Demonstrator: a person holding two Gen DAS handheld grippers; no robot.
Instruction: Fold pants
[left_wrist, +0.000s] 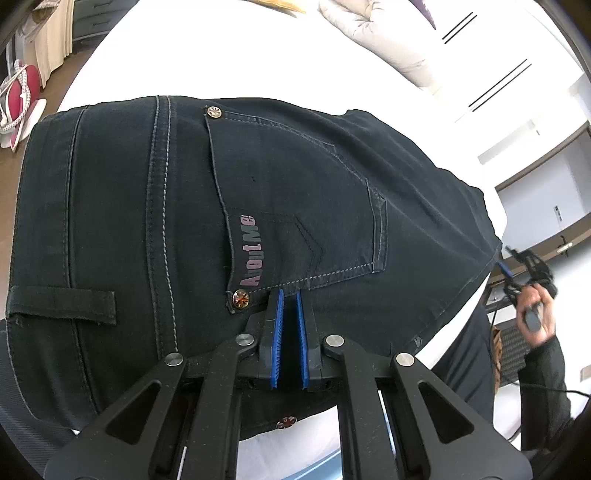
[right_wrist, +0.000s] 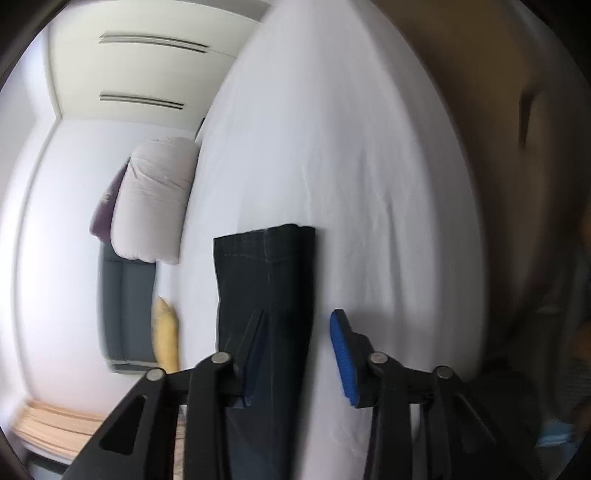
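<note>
**Pinning the seat while the leg end gets picked up**

Our left gripper (left_wrist: 290, 295) sits low over the seat of the pants (left_wrist: 258, 192), its blue pads (left_wrist: 277, 325) drawn nearly together with only a narrow slot between them. The tips rest just below the back pocket (left_wrist: 295, 206), beside the lower rivet (left_wrist: 240, 298). Whether a pinch of denim sits in that slot we cannot tell, since the dark gap and the dark cloth read alike.

Our right gripper (right_wrist: 295, 325) stands wide apart, holding nothing. One finger lies over the dark leg, the other over the white sheet (right_wrist: 369, 184), so the long edge of the pants (right_wrist: 266, 295) runs between them. The view is blurred by motion.

The pants lie flat on the bed, seat up, waistband and belt loop (left_wrist: 62, 304) at the left of the left view, legs running off to the right where the person's right hand (left_wrist: 535, 314) carries the other tool.

We judge the step to be gathering the leg end for a fold toward the waist. To do it well, we keep the left side steady so the seat does not drag, and bring the right fingers down square across the edge, catching both layers before closing. Grabbing only the top layer would probably skew the fold.
</note>
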